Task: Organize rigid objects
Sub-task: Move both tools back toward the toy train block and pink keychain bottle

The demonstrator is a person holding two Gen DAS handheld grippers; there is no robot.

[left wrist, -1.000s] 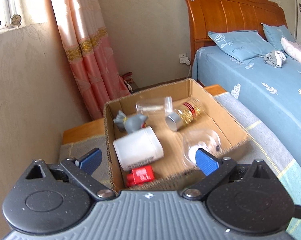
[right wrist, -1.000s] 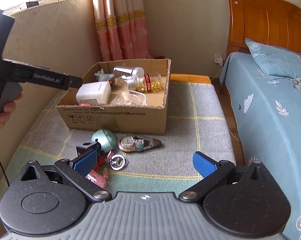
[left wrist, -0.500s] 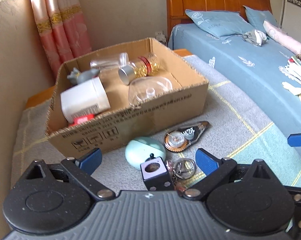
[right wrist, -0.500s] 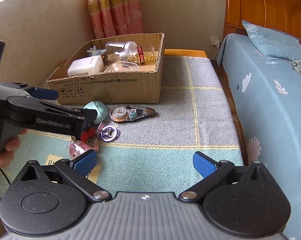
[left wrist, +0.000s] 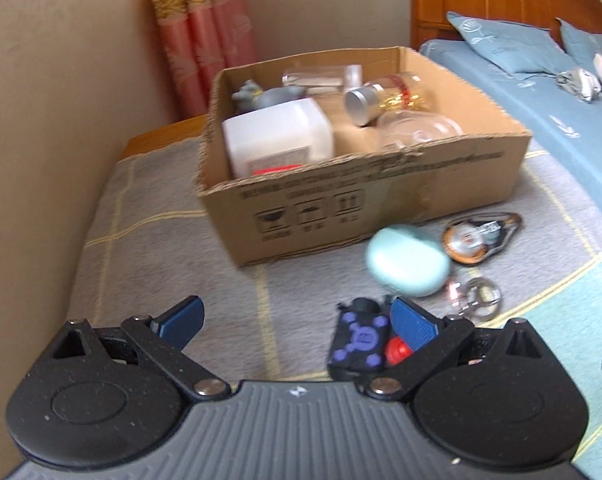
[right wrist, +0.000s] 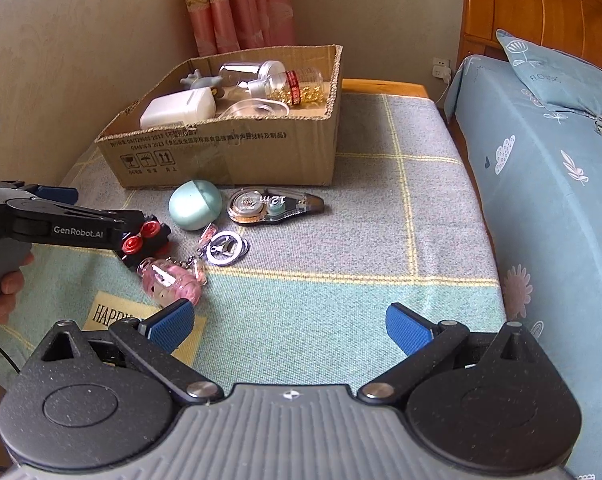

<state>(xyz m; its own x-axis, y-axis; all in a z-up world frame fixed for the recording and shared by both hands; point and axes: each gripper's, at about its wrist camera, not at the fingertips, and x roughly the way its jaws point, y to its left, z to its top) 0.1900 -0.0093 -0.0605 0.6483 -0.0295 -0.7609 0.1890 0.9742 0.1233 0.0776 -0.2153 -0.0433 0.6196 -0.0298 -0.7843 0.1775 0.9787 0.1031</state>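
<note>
Your left gripper [left wrist: 295, 320] was spread wide and empty, low over the blanket [right wrist: 341, 288] at the black toy [right wrist: 147, 238]. In the left wrist view the toy [left wrist: 359, 340] lay just inside the right-hand finger [left wrist: 413, 326], touching or nearly so; the other finger stood well apart from it. Its long axis ran roughly along your gripper's pointing direction, toward the box [right wrist: 229, 156], with red round parts on one side. Your right gripper [right wrist: 289, 324] hung open too, holding nothing, above the blanket and well back from the clutter.

Past the toy lay the mint egg [right wrist: 195, 204], beside it the tape dispenser [right wrist: 275, 205], its long axis running left to right with the narrow tip to the right. The pink keychain [right wrist: 171, 282] lay nearest your right gripper. The box, on the blanket behind them, held a white jar [right wrist: 179, 108] and bottles lying on their sides.
</note>
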